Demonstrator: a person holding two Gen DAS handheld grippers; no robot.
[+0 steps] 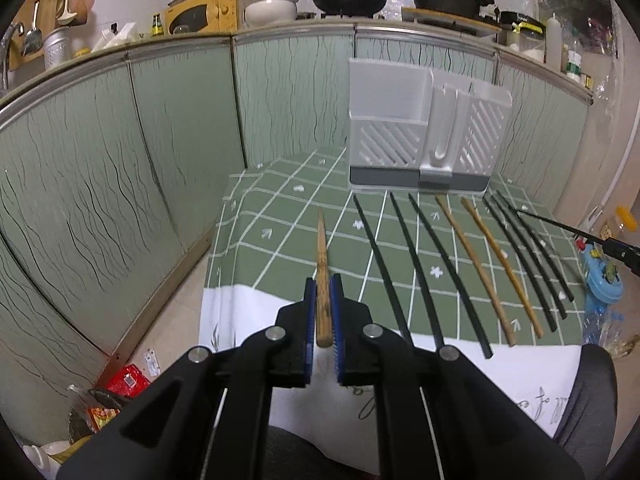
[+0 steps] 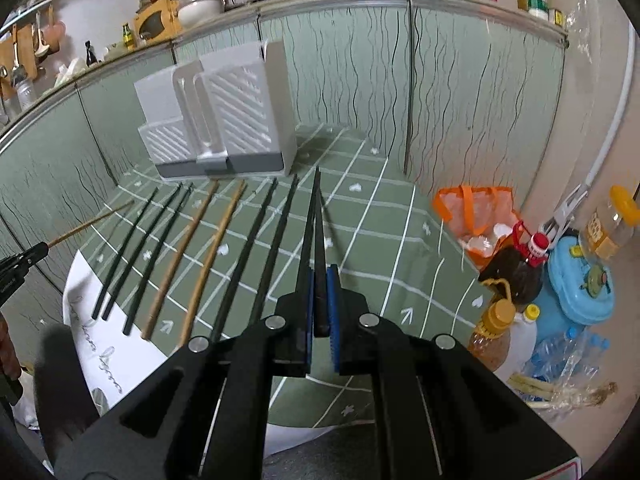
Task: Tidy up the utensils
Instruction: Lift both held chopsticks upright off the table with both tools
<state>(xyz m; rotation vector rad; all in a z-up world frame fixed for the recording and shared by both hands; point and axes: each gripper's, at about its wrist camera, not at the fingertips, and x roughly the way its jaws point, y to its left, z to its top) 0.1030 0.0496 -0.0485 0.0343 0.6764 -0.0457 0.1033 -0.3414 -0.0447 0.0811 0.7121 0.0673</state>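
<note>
one chopstick is gripped in each tool above the table, in front of the utensil holder.

a wooden chopstick [image 1: 322,276] is clamped by the left tool [image 1: 323,312], its tip aimed toward the left of the white utensil holder [image 1: 424,136]. a black chopstick [image 2: 317,248] is clamped by the right tool [image 2: 321,308], its tip aimed just right of the holder. between the two, a row of black and wooden chopsticks [image 1: 460,264] is laid on the green checked tablecloth [image 1: 280,216] just in front of the holder, tips toward it.
</note>
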